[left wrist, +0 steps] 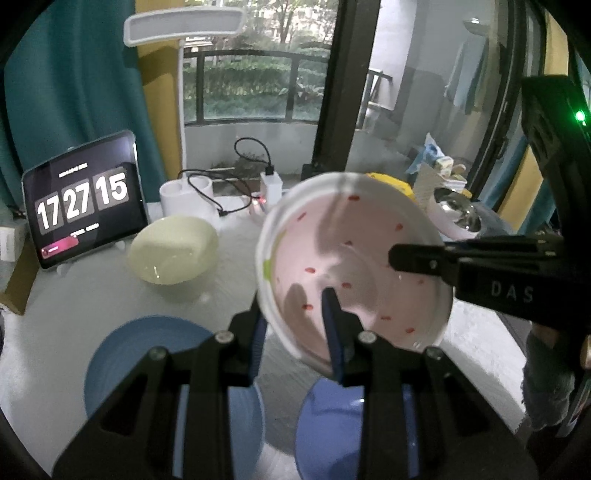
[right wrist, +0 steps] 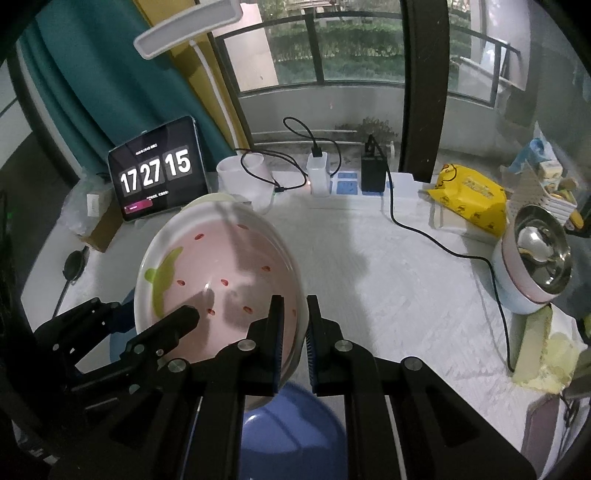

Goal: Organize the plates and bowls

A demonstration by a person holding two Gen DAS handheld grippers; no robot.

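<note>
A pink strawberry-pattern bowl (left wrist: 354, 266) with a white rim is held tilted in the air above the white table. My left gripper (left wrist: 295, 317) is shut on its left rim, one finger inside the bowl and one outside. My right gripper (right wrist: 295, 328) is shut on the bowl's right rim (right wrist: 221, 280); it also shows in the left wrist view (left wrist: 413, 258). A blue-purple bowl (left wrist: 354, 432) sits right below the pink one, also in the right wrist view (right wrist: 291, 432). A blue plate (left wrist: 147, 365) lies at the front left. A pale yellow-green bowl (left wrist: 171, 249) sits upside down behind it.
A tablet (left wrist: 83, 195) showing a clock stands at the back left, with white cups (left wrist: 186, 195), chargers and cables (right wrist: 317, 173) along the back edge. A yellow bag (right wrist: 469, 199) and a small steel-lined pot (right wrist: 535, 266) are at the right. A lamp (left wrist: 184, 26) stands behind.
</note>
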